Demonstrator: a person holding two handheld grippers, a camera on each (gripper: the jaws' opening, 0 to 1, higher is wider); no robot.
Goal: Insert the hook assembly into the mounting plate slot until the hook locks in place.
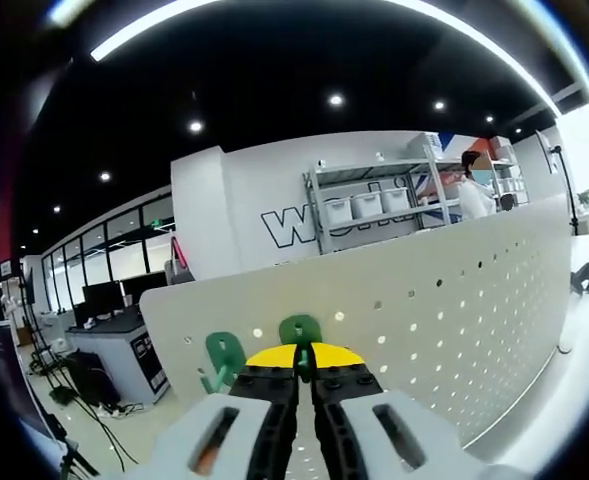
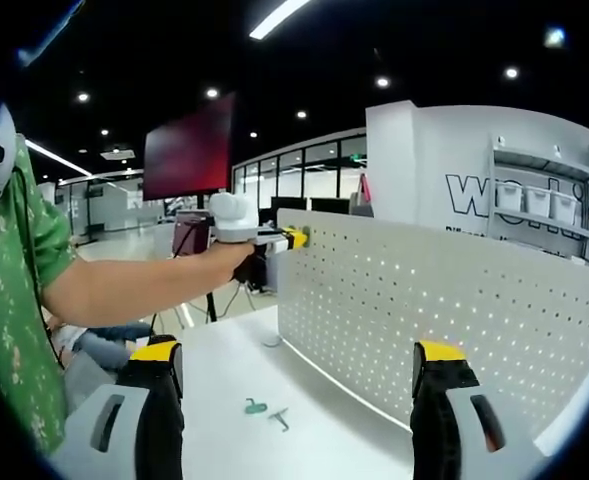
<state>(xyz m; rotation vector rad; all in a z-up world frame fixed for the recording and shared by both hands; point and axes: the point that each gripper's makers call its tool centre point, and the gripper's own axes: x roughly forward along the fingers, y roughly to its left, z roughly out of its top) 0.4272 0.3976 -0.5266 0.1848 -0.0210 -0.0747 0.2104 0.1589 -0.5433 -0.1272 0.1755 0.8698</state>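
Left gripper view: left gripper (image 1: pixel 304 372) with jaws pressed together on a green hook (image 1: pixel 300 330), held at the top edge of the white pegboard (image 1: pixel 444 300). The hook's rounded head rises just above the yellow jaw tips. A second green hook (image 1: pixel 224 355) sits on the same top edge, just beside the first, toward the board's near corner. Behind the board: a shelf rack (image 1: pixel 374 205) with white bins, a person (image 1: pixel 474 185) standing by it, a desk (image 1: pixel 114 330) with monitors.

Right gripper view: right gripper (image 2: pixel 299 375) spread wide, nothing between the jaws, over the white table (image 2: pixel 224 400). The pegboard (image 2: pixel 434 300) stands upright along the table's far edge. A hand (image 2: pixel 236 262) holds the left gripper (image 2: pixel 294 237) against the board's upper corner; whether the hook is seated in a hole cannot be told from here. Two loose pieces lie near the middle of the table, close together: a green hook (image 2: pixel 255 406) and a small grey part (image 2: pixel 278 418). A red screen (image 2: pixel 189 148) stands beyond.
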